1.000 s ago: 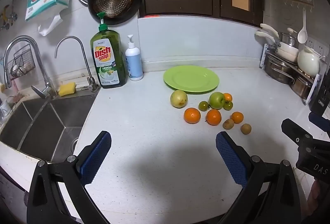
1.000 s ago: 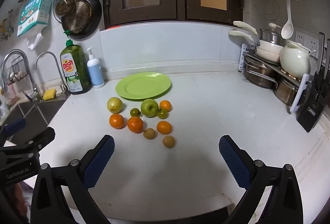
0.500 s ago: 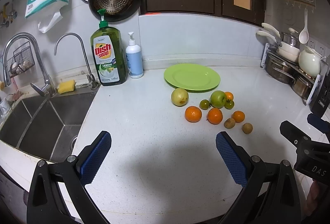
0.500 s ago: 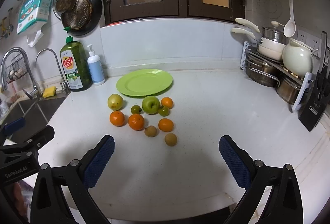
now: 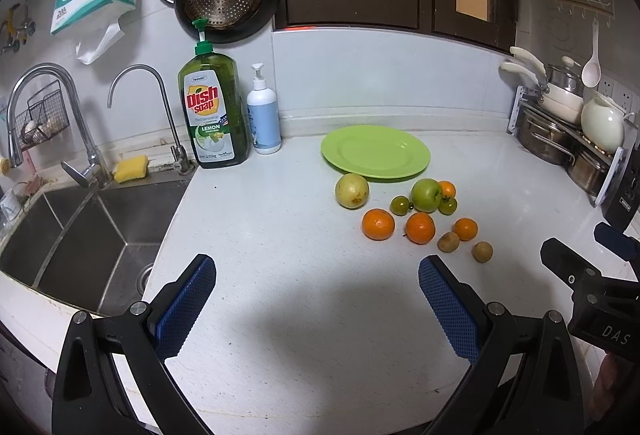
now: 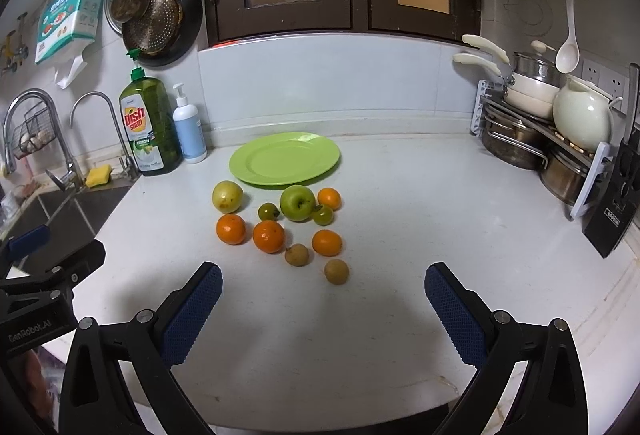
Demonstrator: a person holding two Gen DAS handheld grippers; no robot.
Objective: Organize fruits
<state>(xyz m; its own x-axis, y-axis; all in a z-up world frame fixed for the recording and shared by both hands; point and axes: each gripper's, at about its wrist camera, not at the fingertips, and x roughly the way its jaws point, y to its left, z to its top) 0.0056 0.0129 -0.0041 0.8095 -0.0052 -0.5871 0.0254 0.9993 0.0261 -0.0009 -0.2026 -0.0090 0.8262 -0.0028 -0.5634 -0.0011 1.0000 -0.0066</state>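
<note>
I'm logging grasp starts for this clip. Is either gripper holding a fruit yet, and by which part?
Nothing is held. The left gripper and the right gripper are both open over bare counter, short of the fruits.

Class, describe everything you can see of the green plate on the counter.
The green plate is round and bright lime green, with a smooth, slightly glossy surface, a broad raised rim and a shallow flat well. It lies flat and upright on the white counter near the back wall, with nothing on it. The fruit cluster sits just in front; the green apple lies nearest its front edge, though contact cannot be told.
</note>
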